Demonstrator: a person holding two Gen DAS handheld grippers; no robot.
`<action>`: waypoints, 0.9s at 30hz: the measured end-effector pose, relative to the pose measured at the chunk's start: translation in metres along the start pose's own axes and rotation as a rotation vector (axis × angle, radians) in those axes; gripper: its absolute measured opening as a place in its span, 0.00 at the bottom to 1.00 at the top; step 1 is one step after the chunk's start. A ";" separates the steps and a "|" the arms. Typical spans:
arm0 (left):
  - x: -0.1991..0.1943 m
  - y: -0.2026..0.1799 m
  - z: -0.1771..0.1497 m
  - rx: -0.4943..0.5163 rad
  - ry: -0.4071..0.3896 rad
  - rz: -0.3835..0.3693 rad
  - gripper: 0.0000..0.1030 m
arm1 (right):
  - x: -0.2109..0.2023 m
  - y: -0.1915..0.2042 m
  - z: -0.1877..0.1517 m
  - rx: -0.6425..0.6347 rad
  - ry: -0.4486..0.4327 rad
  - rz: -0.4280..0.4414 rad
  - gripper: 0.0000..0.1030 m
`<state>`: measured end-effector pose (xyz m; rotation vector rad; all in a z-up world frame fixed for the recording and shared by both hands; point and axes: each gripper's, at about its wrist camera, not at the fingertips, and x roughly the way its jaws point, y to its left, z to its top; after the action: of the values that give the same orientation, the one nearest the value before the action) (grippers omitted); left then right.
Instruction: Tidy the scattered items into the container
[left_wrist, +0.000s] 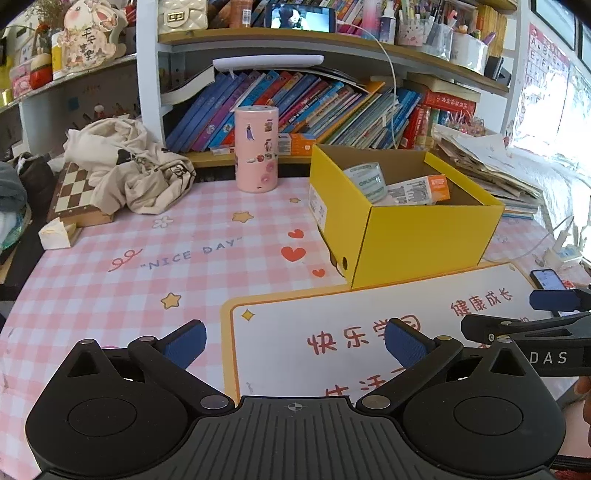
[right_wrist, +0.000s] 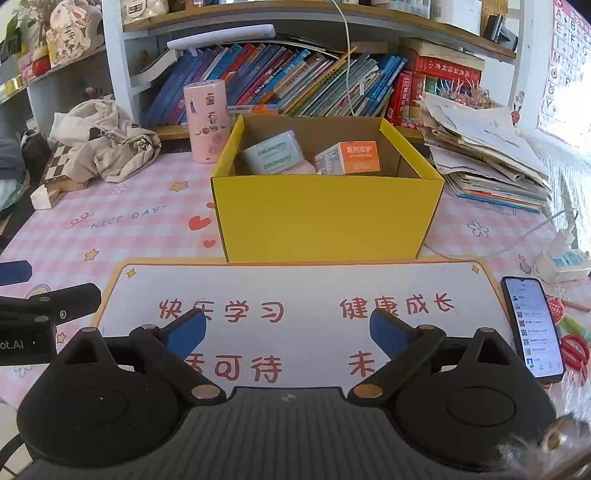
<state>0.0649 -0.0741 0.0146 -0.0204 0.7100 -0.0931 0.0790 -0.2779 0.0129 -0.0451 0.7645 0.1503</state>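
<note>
The pink checked table carries a yellow box, white mat, phone and pink canister.

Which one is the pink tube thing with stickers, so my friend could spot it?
Find the big yellow cardboard box in the middle of the pink checked tablecloth. Just behind its left corner, before the leaning books, stands the tall pink cylinder. It alone is upright, round and covered with small cartoon stickers.
</note>
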 end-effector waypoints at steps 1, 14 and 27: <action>0.000 0.001 0.000 -0.003 -0.001 0.001 1.00 | 0.000 0.000 0.000 -0.002 0.000 0.001 0.94; -0.004 0.009 -0.004 -0.017 0.007 0.008 1.00 | 0.000 0.008 -0.002 -0.013 0.008 0.003 0.94; -0.010 0.015 -0.008 -0.030 -0.001 -0.001 1.00 | -0.004 0.015 -0.006 -0.023 0.010 -0.006 0.94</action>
<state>0.0532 -0.0580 0.0141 -0.0494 0.7108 -0.0829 0.0699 -0.2644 0.0121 -0.0704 0.7730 0.1535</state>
